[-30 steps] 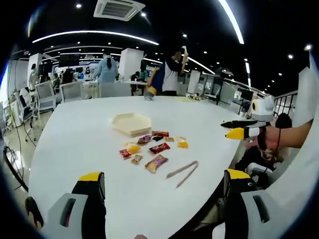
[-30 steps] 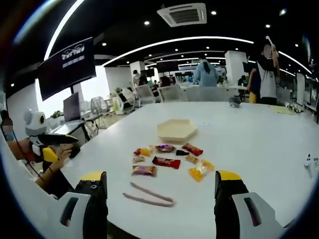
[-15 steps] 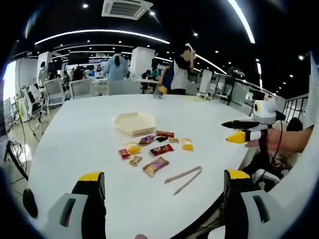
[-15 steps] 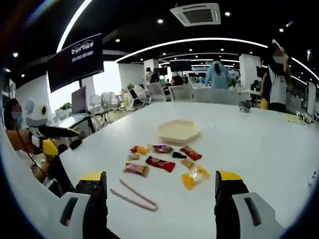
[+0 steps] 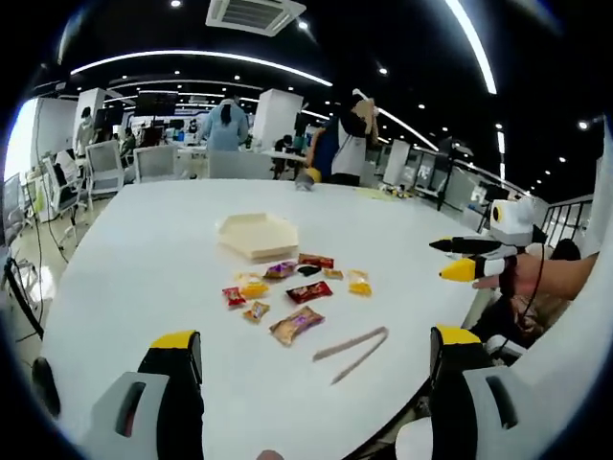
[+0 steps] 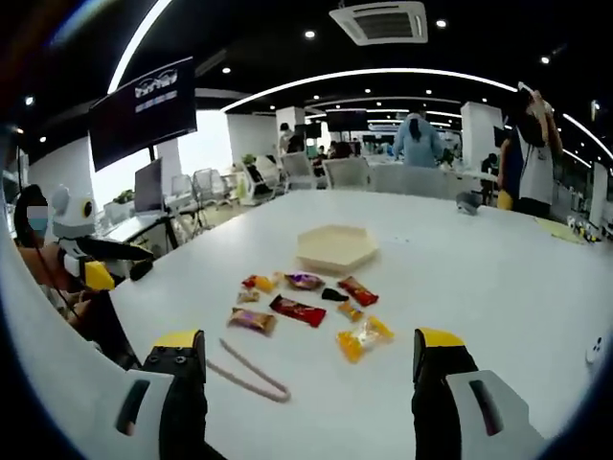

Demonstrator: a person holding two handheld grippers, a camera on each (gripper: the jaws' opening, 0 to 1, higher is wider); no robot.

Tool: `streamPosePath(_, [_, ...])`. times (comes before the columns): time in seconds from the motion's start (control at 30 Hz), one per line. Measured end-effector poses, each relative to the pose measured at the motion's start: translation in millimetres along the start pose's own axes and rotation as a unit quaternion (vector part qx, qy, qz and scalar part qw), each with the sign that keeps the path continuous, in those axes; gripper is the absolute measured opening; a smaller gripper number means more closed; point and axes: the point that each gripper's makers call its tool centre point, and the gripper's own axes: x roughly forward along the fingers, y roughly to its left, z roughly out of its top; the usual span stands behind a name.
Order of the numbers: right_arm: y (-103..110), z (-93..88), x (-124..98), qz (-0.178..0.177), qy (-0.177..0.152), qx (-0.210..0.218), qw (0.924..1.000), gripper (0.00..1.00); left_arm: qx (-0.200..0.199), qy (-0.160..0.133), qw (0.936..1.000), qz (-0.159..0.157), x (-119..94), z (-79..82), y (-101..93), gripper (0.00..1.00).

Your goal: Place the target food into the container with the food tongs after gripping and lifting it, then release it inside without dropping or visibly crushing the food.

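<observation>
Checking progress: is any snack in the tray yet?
No: the tray looks empty, and the snacks lie on the table beside it.

Snack wrappers (image 5: 287, 297) are way too tiny to read, and the hexagonal container's (image 6: 336, 247) inside is hidden.

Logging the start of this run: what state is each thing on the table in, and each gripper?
Tongs: lying flat on the table, untouched, arms slightly apart.
Tray: upright, empty.
Snacks: wrapped, scattered loose on the table beside the tray, none inside it.
Left gripper: open, holding nothing, above the table edge.
Right gripper: open, holding nothing.
</observation>
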Motion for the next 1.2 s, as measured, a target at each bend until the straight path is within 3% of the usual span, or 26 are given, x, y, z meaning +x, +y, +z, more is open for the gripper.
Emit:
streamPosePath(0.27, [7.7,-8.3,6.4,0.013,0.004,-0.017,0.9998,0.91,0.006,-0.007,1.0,-0.002,2.9,-1.5,-3.8,0.99])
streamPosePath(0.33, [8.4,-11.3,5.8,0.015,0.014,-0.018,0.9996,0.91,0.003,0.005,1.0,-0.002,3.0,-6.7,-7.8,0.99])
streamPosePath(0.57, [14.0,-21.7,3.6,0.04,0.021,-0.036,0.9983,0.9,0.001,0.006,1.0,-0.006,6.4,-15.3,-20.1,0.99])
streamPosePath(0.63, [14.4,-24.8,2.7,0.042,0.024,-0.03,0.9984,0.89,0.005,0.027,0.9995,-0.014,7.9,-21.4,-26.1,0.99])
streamPosePath(0.77, [18.2,-32.6,5.5,0.06,0.025,-0.038,0.9972,0.89,0.014,0.022,0.9995,-0.015,8.8,-18.7,-29.1,0.99])
streamPosePath(0.87, [17.9,-36.7,5.5,0.061,0.036,-0.072,0.9949,0.89,0.008,0.021,0.9996,-0.02,10.1,-19.2,-31.5,0.99])
streamPosePath(0.97, [19.5,-34.5,4.1,0.065,0.033,-0.071,0.9948,0.89,0.019,0.035,0.9989,-0.024,10.6,-21.2,-33.9,0.99])
streamPosePath(1.2, [27.7,-35.5,6.9,0.074,0.037,-0.075,0.9937,0.89,0.017,0.022,0.9993,-0.024,10.4,-15.1,-33.8,0.99])
